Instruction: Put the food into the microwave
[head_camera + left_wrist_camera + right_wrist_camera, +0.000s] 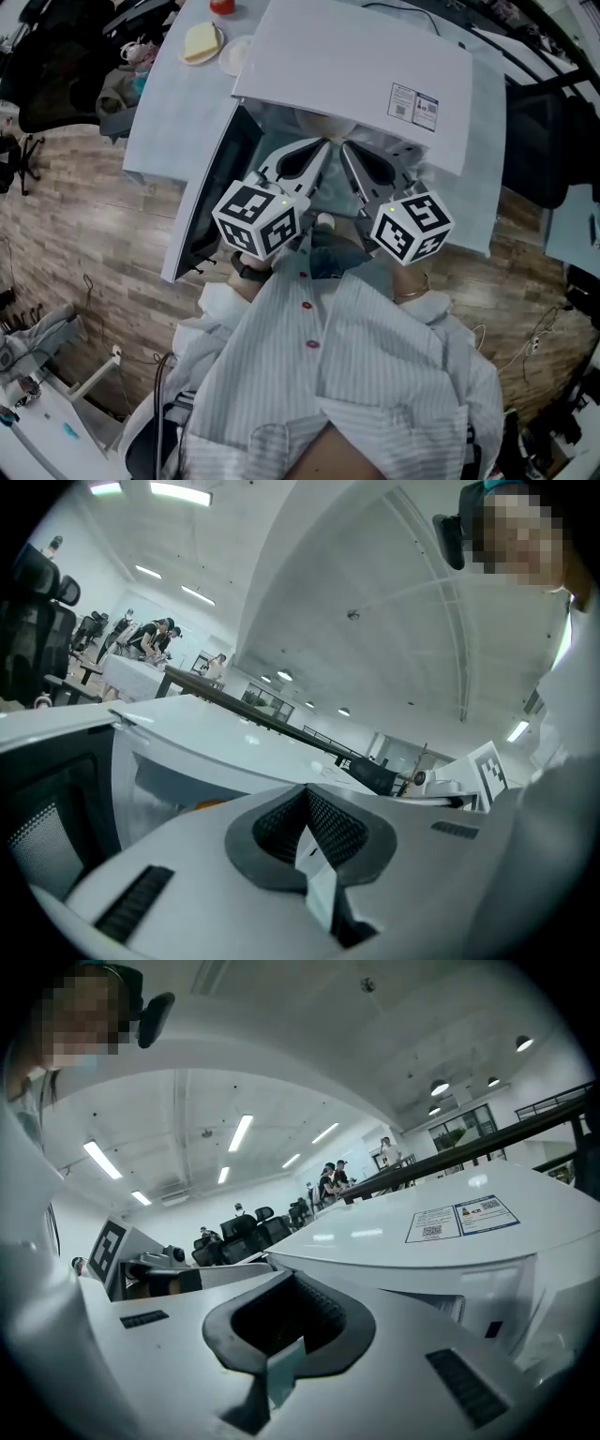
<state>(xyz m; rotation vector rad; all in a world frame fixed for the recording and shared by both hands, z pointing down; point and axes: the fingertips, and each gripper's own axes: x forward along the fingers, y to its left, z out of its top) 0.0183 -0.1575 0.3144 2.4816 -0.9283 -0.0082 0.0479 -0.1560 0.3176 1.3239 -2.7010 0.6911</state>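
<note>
We hold left claw [322,148] and right claw [347,150] shut, empty, before open microwave [356,56]. Orange bit [202,805] glimpsed inside, likely food already placed; we judge door [202,202] closing left.

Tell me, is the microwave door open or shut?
Open. In the head view the microwave door stands swung out to the left, away from the front of the microwave.

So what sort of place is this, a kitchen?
Likely an open-plan office or lab, not a kitchen: black office chairs, long ceiling strip lights, and the microwave sits on a plain table.
</note>
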